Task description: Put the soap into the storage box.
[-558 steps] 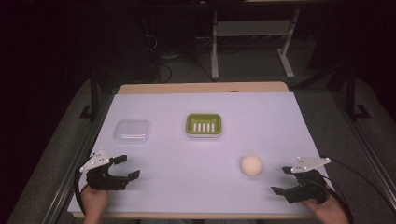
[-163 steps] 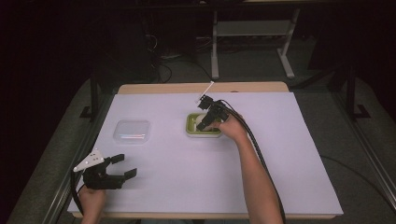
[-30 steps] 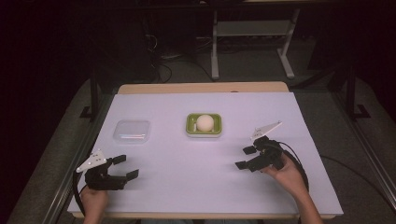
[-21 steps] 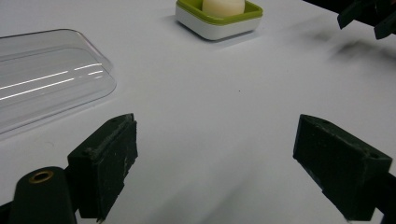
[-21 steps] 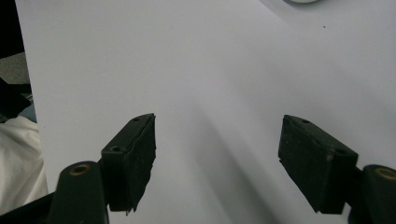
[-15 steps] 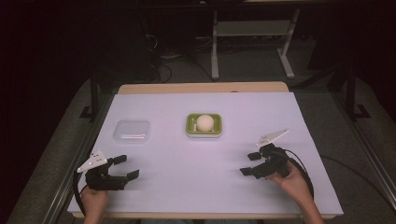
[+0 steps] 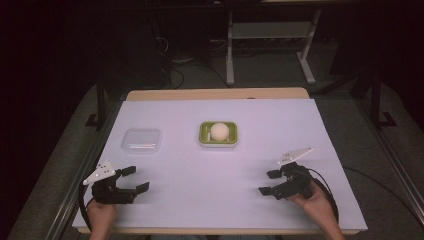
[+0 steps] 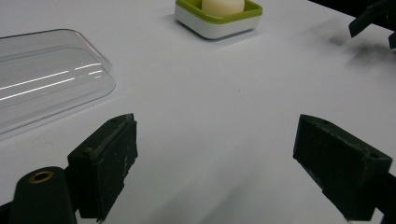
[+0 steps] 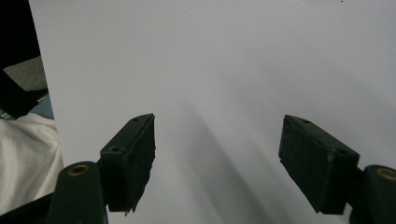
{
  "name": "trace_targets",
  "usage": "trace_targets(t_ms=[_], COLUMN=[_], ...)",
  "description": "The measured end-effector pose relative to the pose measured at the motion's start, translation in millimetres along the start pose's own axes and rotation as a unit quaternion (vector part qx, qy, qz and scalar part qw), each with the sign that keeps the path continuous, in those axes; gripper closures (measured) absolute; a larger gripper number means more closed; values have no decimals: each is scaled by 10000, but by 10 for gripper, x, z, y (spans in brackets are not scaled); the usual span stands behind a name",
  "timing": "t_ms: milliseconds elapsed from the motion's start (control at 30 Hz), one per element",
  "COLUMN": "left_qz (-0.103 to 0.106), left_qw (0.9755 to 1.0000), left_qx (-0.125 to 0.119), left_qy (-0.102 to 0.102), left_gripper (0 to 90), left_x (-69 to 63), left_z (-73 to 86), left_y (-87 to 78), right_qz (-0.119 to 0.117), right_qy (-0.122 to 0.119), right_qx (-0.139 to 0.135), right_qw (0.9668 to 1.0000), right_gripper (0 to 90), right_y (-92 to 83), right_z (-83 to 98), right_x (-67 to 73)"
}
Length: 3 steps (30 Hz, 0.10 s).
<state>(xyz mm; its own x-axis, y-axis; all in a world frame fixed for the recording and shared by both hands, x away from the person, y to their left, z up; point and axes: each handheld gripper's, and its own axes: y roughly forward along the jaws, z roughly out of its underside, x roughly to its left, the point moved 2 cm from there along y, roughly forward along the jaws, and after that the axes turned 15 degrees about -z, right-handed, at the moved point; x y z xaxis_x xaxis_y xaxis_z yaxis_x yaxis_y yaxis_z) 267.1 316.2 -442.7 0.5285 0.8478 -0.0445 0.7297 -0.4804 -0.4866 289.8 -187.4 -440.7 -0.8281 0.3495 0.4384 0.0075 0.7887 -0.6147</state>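
The right gripper [image 7: 278, 183] has drawn back to the table's [image 7: 280, 130] near right edge, jaws apart and empty; the ball [image 7: 219, 130] sits in the green dish [image 7: 217, 142] mid-table. The clear lid [image 7: 141, 140] lies nearest the left gripper [image 7: 131, 179], also open.

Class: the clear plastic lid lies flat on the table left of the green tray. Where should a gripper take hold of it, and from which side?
Grip the clear lid across its two long edges, from above with the nearer left gripper. It lies flat and low, so a side approach would likely just push it.
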Motion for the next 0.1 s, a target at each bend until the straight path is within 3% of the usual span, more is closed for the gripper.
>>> trace_targets(t_ms=[100], left_qz=[13], left_qw=[10000], left_qx=[1], left_qy=[19], left_gripper=[132], left_x=[0], left_z=[-7], left_y=[7], right_qz=[56], right_qy=[-1], right_qx=[-99], right_qw=[9999], right_gripper=[255], right_y=[-18], right_z=[58], right_x=[64])
